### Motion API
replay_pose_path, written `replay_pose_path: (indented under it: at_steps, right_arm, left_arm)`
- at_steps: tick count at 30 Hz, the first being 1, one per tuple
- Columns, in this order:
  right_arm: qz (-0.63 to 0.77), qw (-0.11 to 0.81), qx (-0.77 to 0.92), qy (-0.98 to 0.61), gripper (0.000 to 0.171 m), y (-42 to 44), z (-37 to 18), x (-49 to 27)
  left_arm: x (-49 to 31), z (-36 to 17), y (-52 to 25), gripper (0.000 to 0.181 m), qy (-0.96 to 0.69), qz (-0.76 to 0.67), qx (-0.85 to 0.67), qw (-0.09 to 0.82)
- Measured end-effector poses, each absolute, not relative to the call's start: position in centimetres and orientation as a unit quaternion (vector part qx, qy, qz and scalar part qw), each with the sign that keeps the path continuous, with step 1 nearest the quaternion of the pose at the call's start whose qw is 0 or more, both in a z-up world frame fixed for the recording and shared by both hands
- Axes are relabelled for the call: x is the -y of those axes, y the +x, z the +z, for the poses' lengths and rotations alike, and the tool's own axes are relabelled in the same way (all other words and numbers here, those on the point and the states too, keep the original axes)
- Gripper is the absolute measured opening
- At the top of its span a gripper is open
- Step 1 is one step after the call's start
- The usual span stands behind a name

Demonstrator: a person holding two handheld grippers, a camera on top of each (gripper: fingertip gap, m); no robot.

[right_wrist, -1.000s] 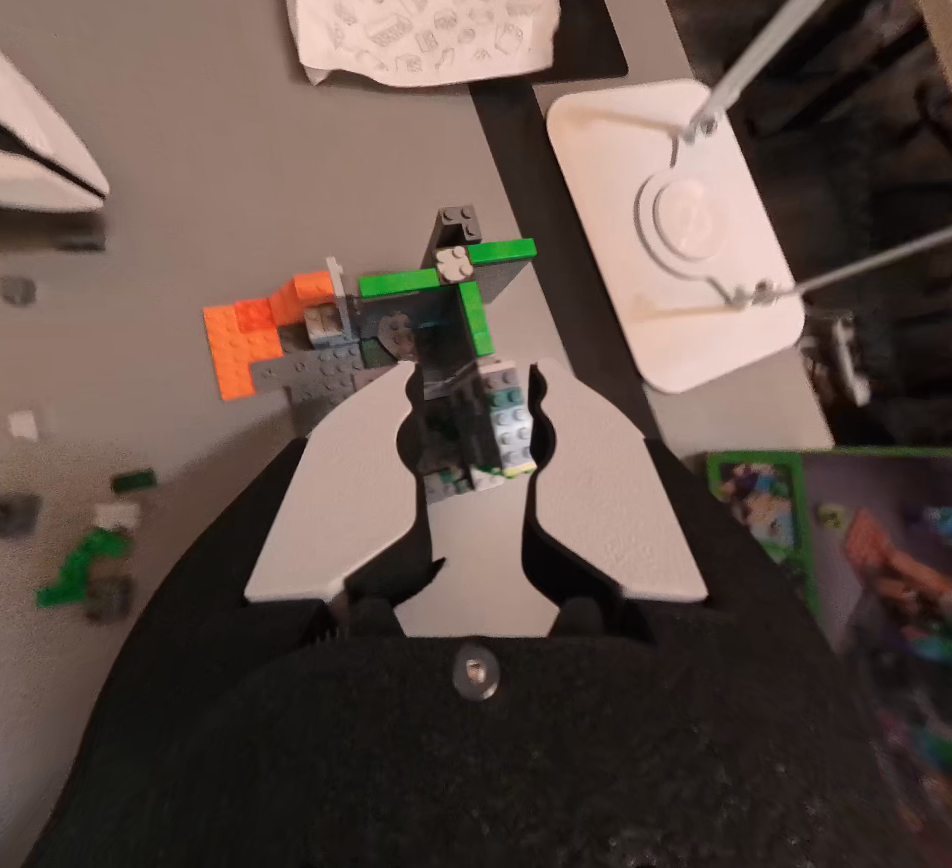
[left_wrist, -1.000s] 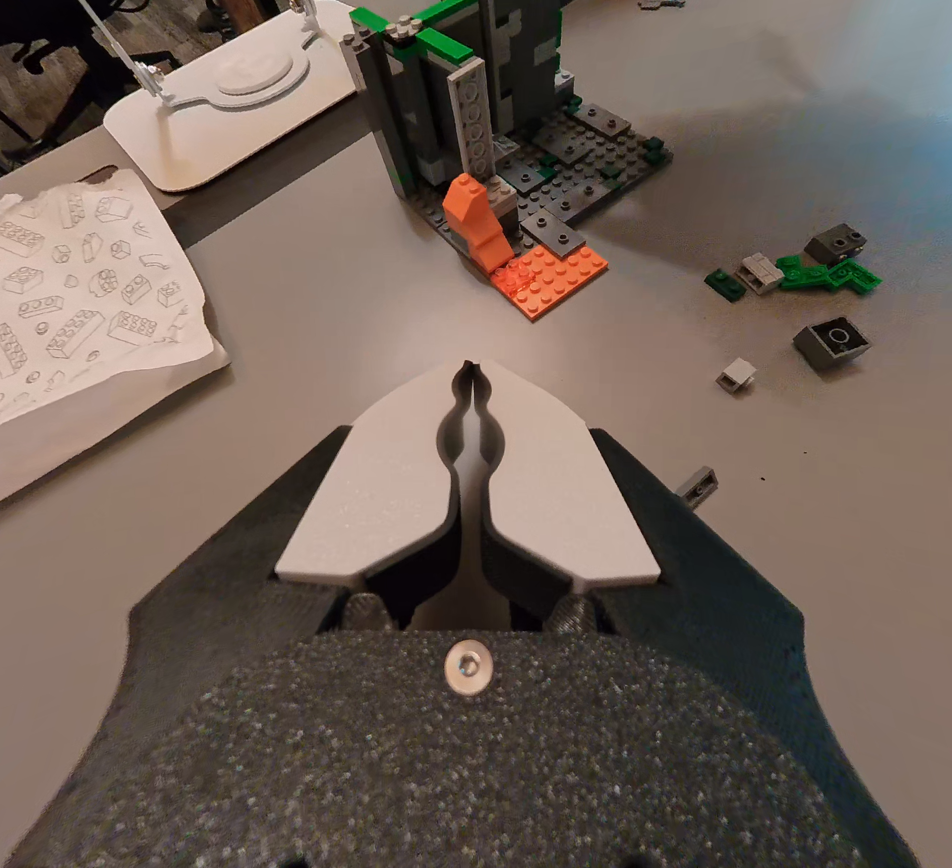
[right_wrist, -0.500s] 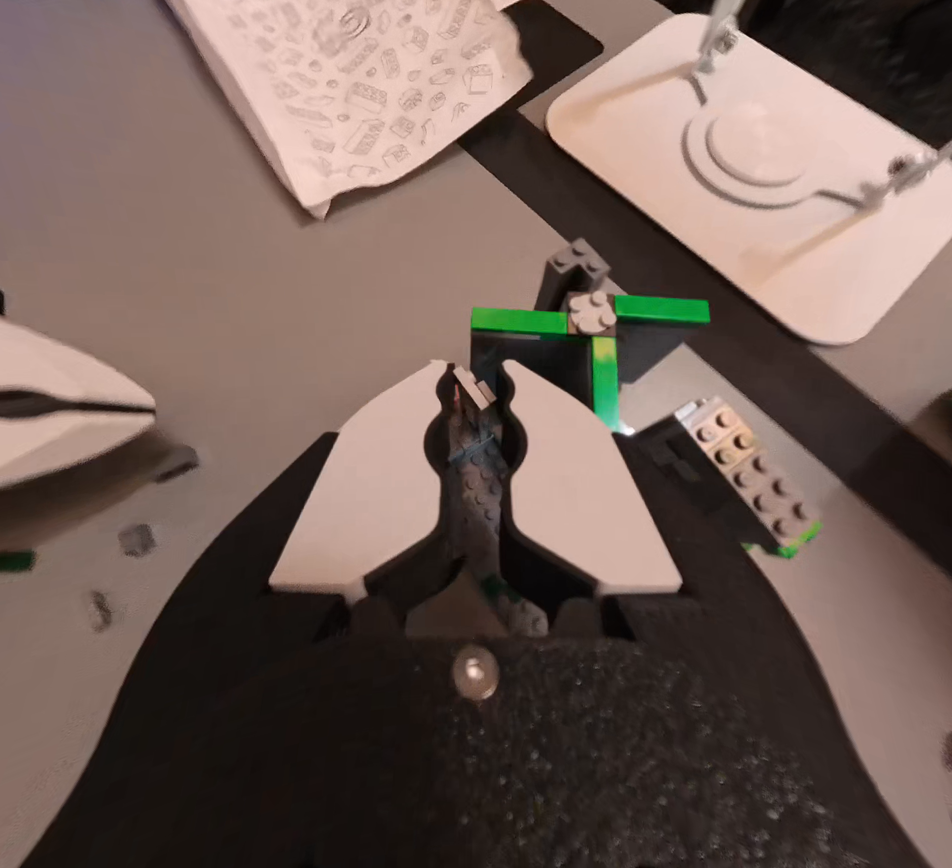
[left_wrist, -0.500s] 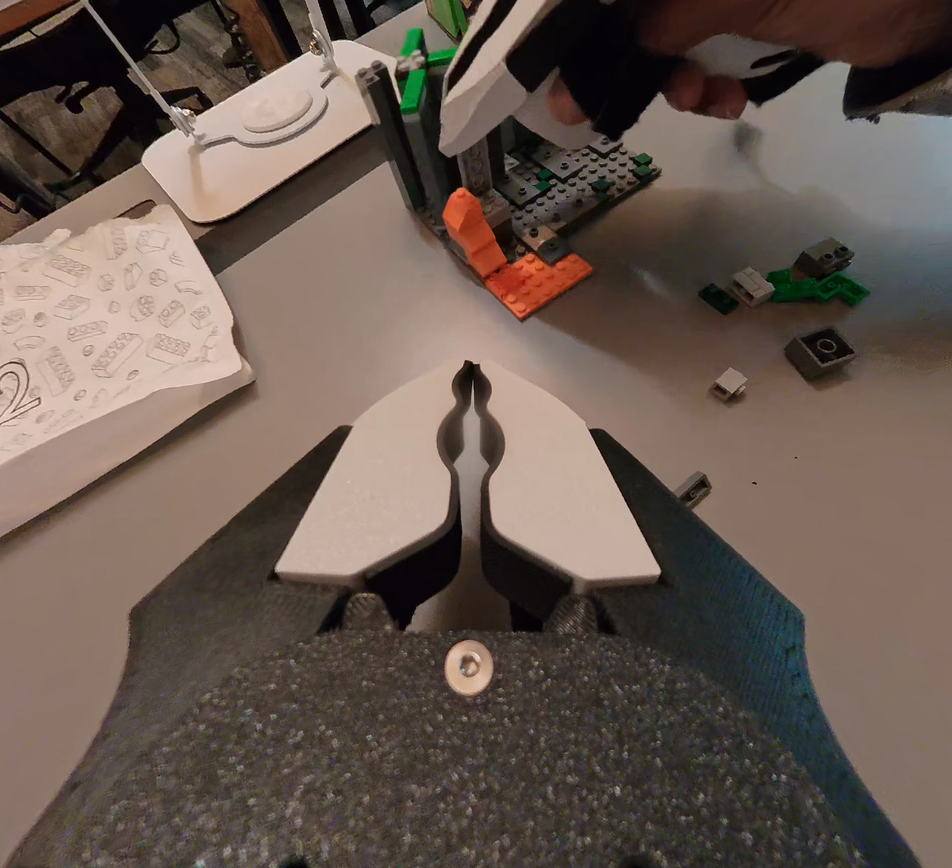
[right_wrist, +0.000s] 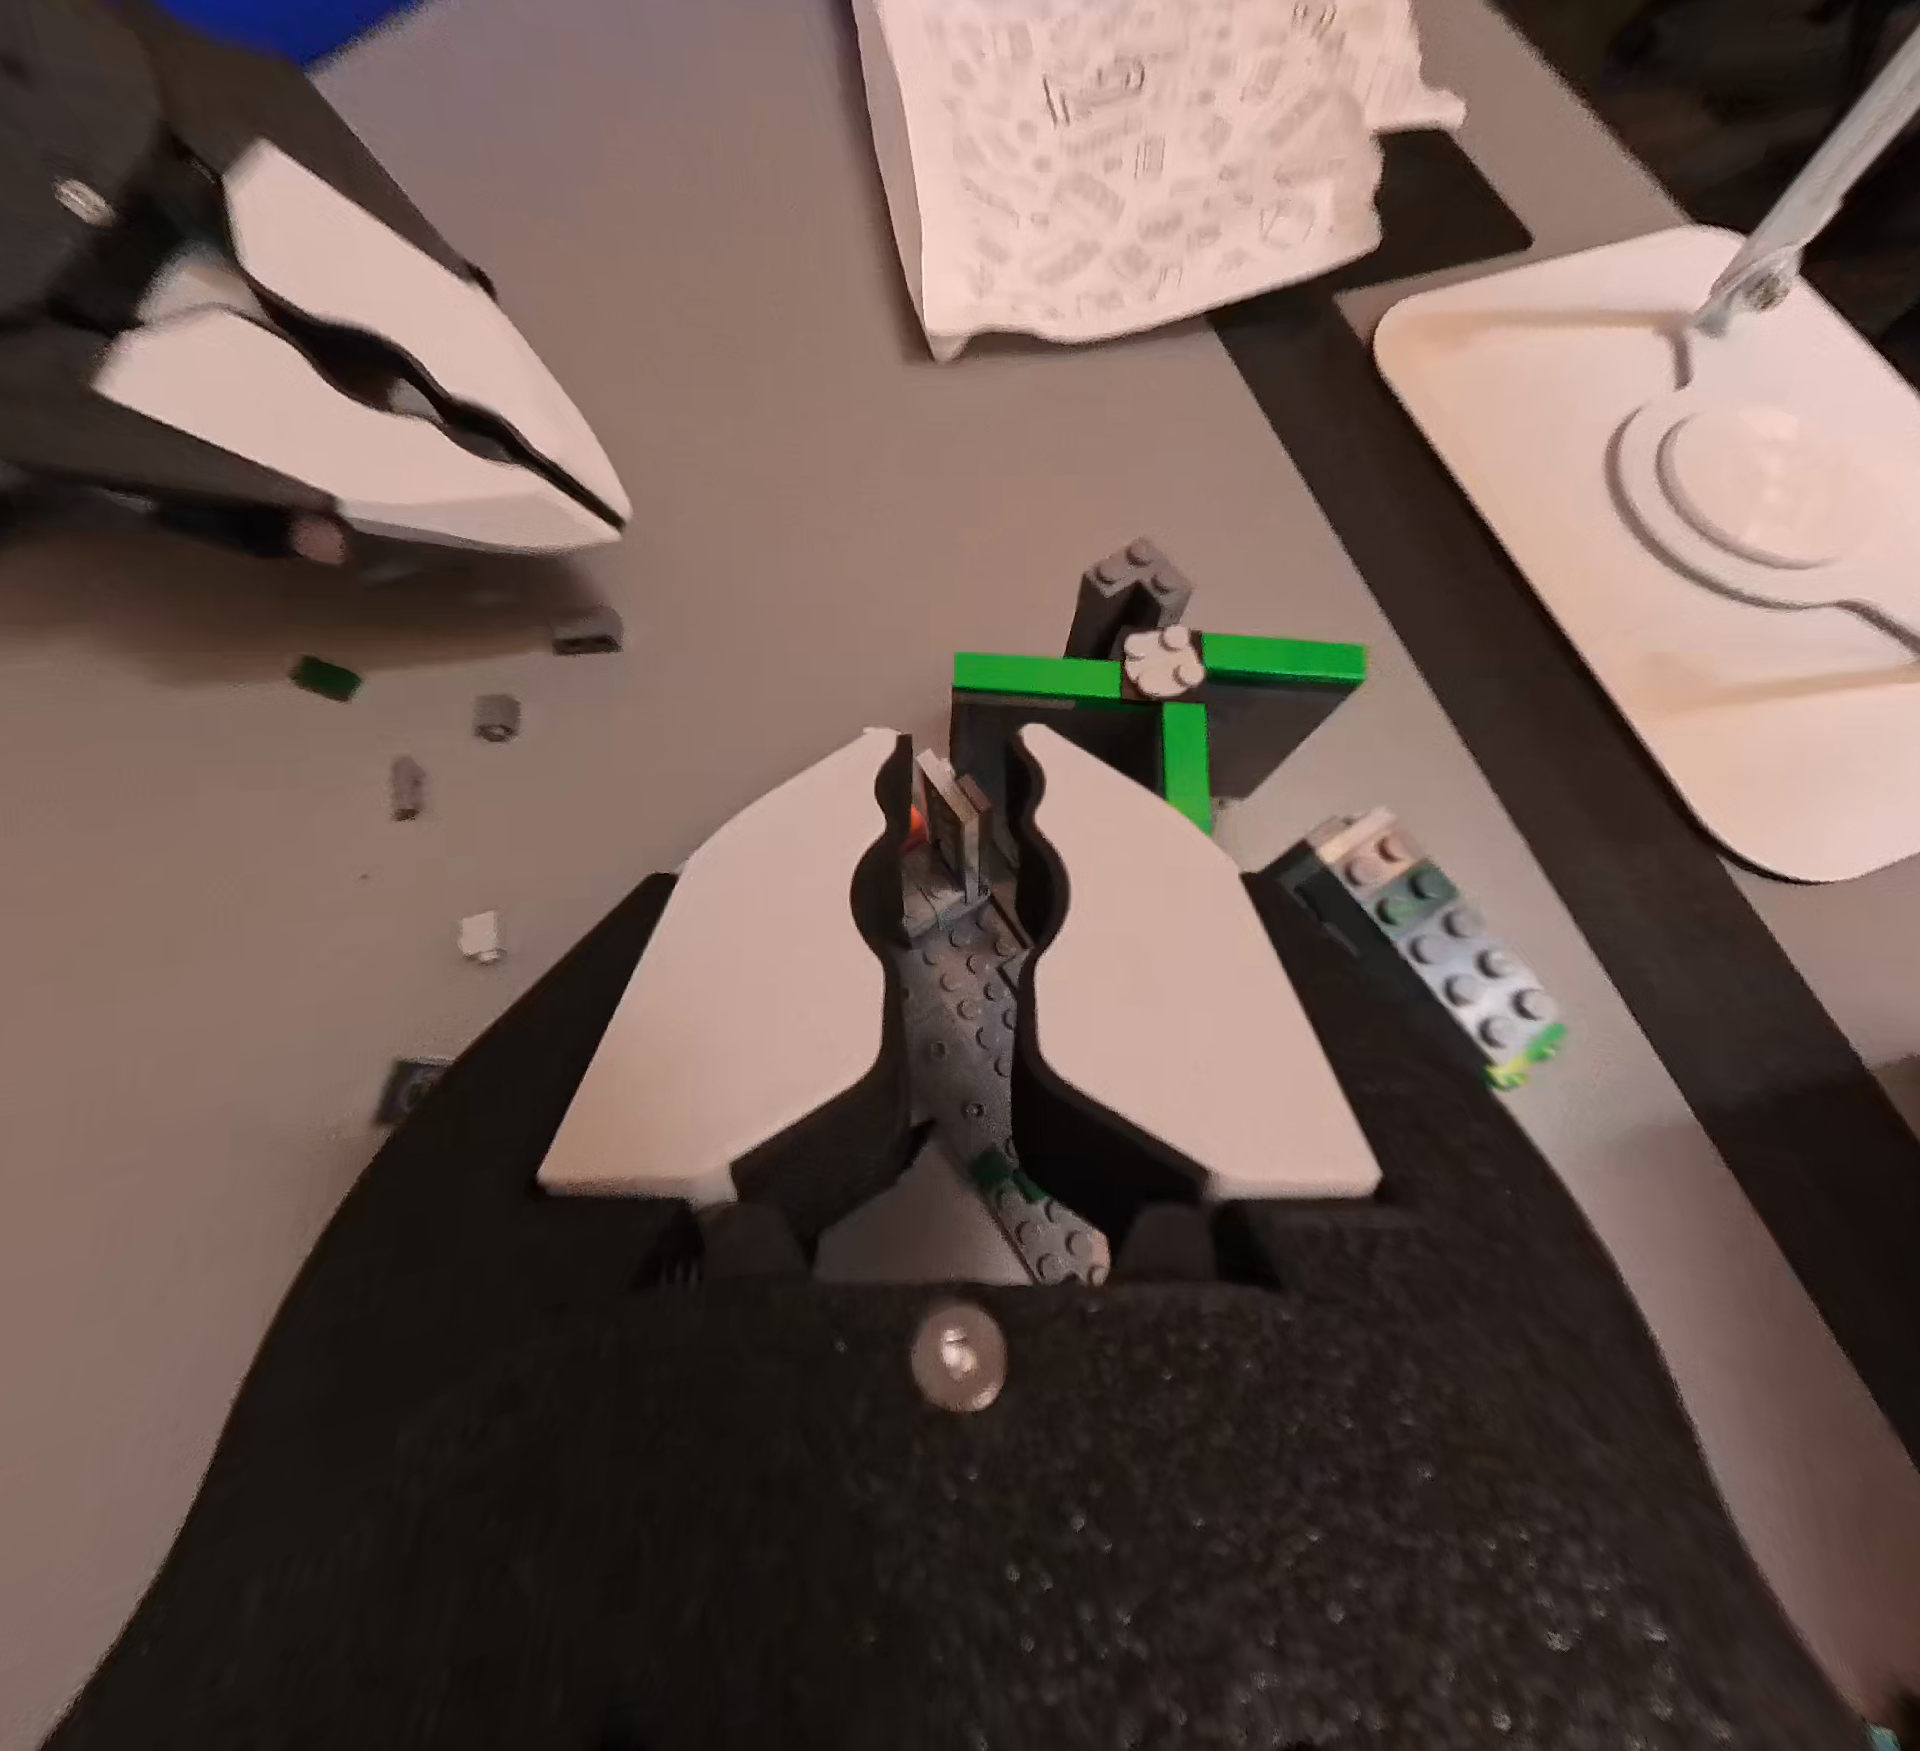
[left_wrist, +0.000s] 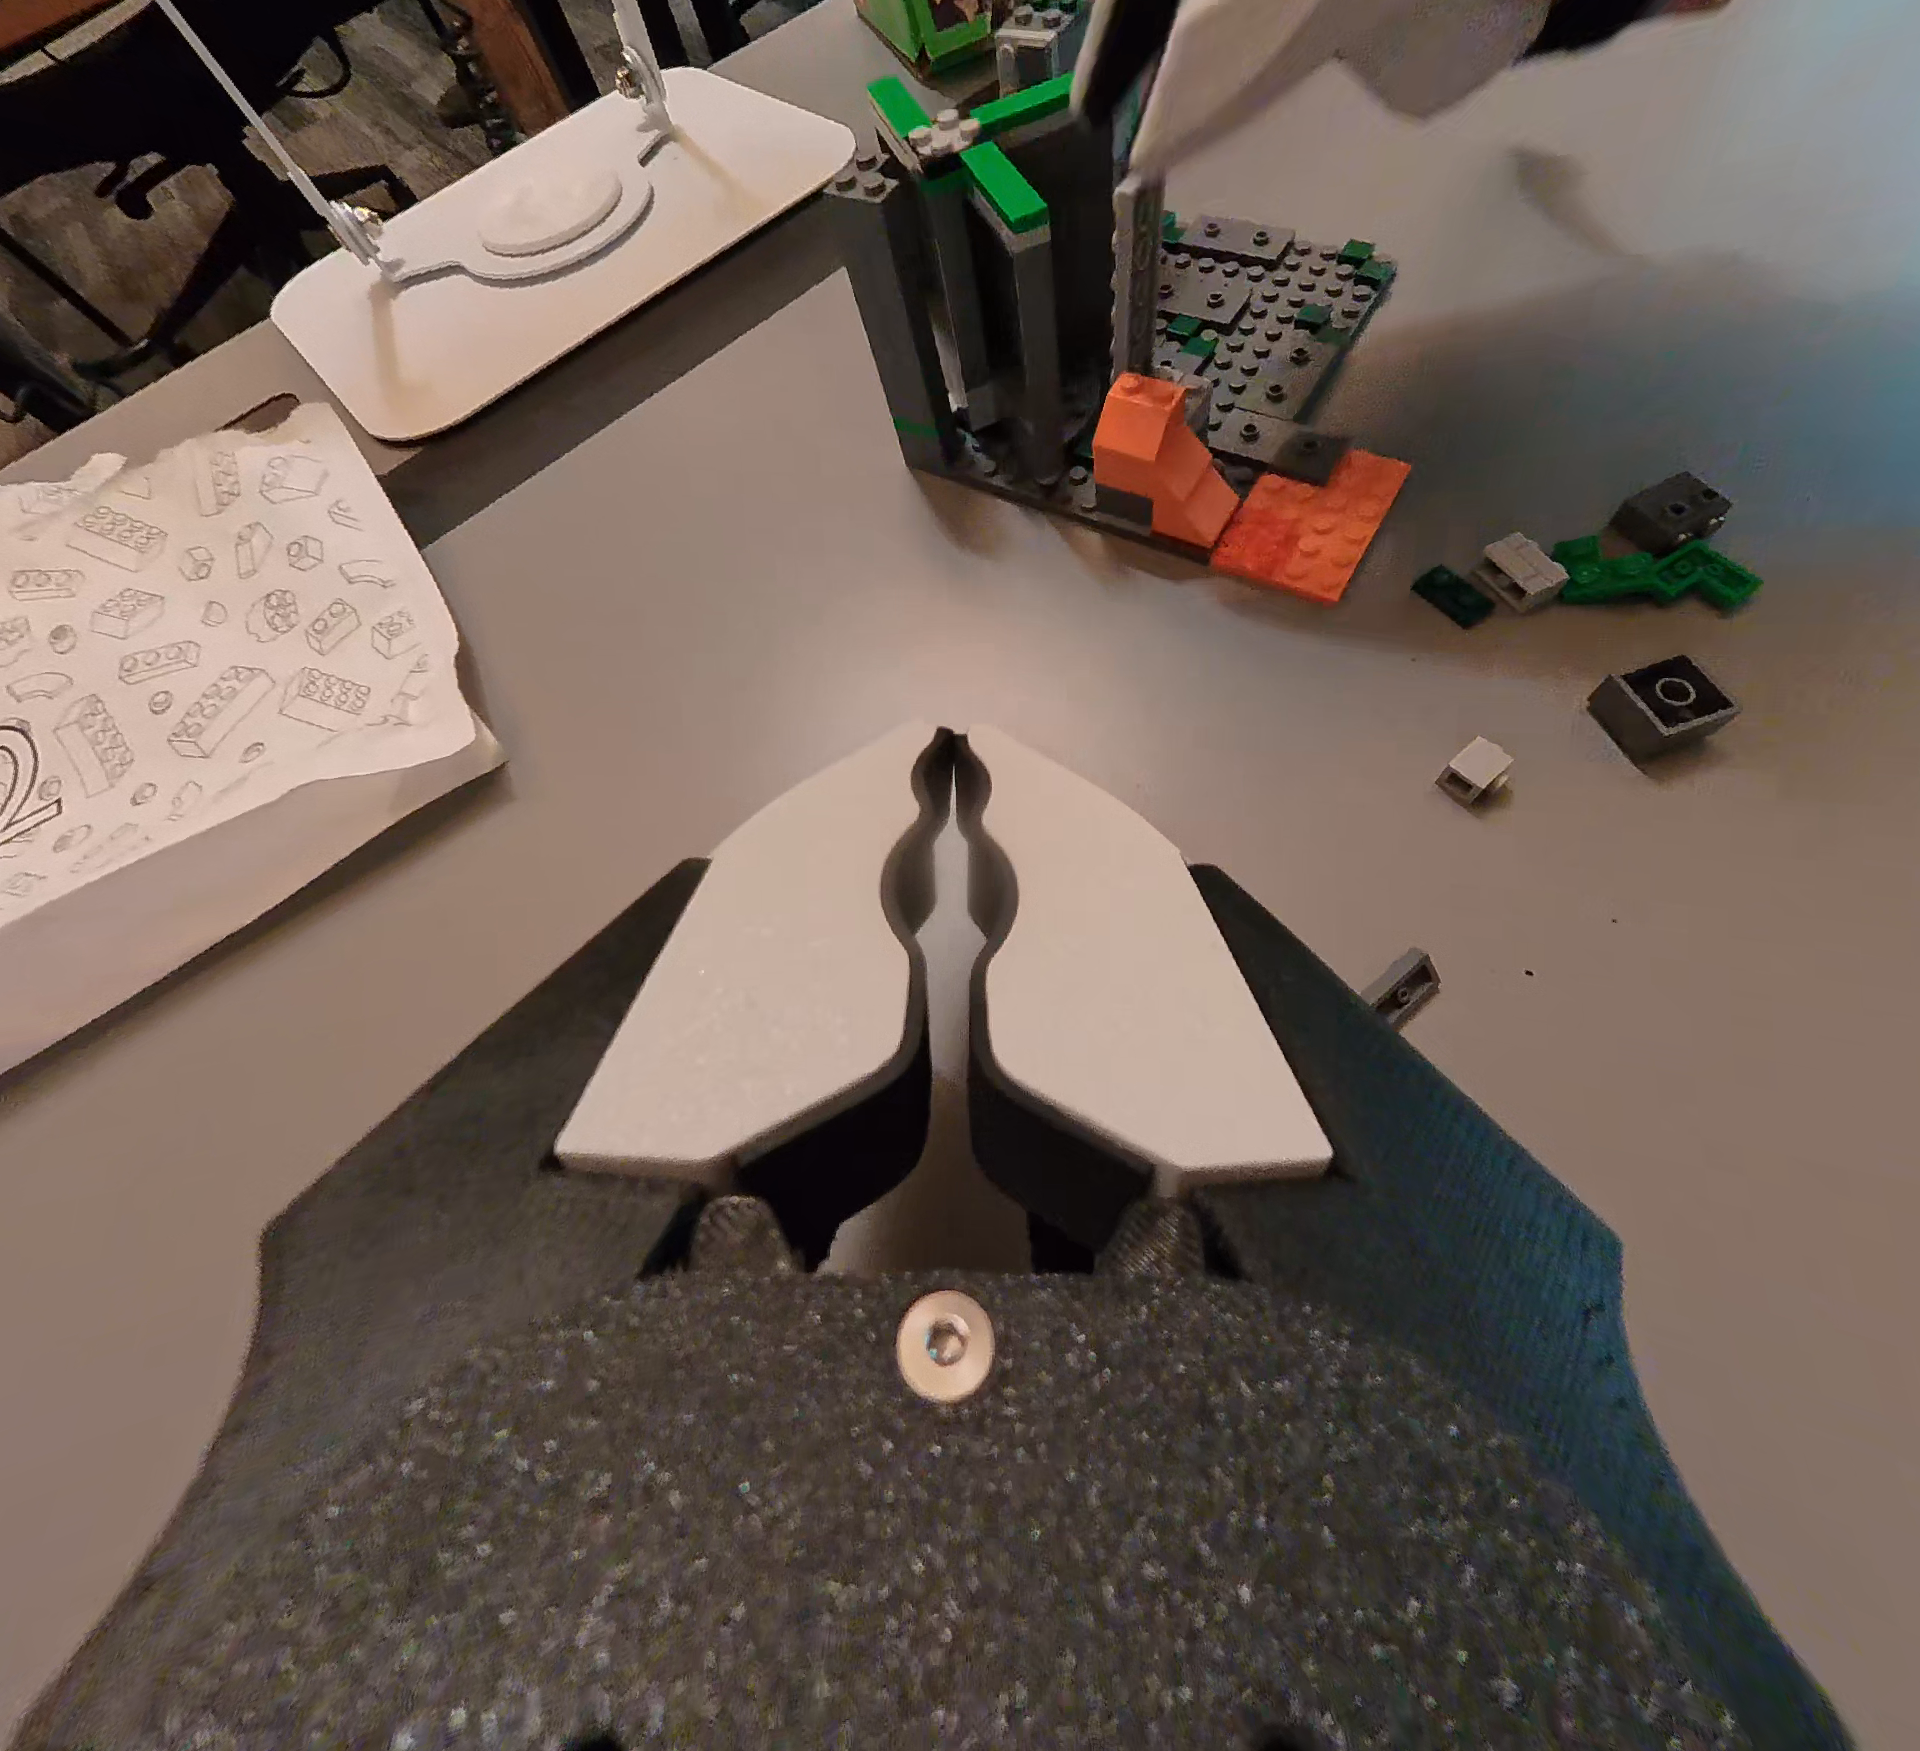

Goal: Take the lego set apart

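The lego set [left_wrist: 1091, 319] stands on the grey tabletop [left_wrist: 727, 621]: dark walls with green strips on top, a studded grey baseplate, orange pieces at the front edge. The right claw [right_wrist: 956, 745] is above it, jaws parted around a thin upright grey piece; whether the fingers touch it cannot be told. The left claw [left_wrist: 951, 743] hovers well apart from the set, fingertips together, holding nothing. Loose bricks [left_wrist: 1621, 579] lie beside the set. A printed paper sheet [left_wrist: 197, 600] and a white stand base [left_wrist: 561, 247] are nearby.
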State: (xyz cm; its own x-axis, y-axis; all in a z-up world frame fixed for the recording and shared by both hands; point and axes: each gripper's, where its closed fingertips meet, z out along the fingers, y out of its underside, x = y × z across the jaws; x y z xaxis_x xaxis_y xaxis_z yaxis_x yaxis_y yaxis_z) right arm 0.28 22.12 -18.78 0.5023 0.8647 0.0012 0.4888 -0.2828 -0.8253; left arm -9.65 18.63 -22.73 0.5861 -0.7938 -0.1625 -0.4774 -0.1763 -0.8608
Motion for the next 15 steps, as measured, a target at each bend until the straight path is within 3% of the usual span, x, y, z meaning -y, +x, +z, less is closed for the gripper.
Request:
replay_pose_path:
  at_steps: [5,7,15]
  right_arm:
    - [0.209,0.419,0.425,-0.775,0.025,2.3,-15.7,-23.4]
    - [0.170,0.396,0.443,-0.787,0.034,2.7,-16.0,-24.0]
    - [0.070,0.245,0.511,-0.821,0.036,2.5,-19.6,-26.0]
  left_arm:
    - [-18.5,-23.2,-9.4,0.000,-0.750,-0.165,-0.428,0.476]
    - [-18.4,-23.2,-9.3,0.000,-0.750,-0.165,-0.429,0.475]
    - [-18.3,-22.9,-9.3,0.000,-0.748,-0.168,-0.428,0.479]
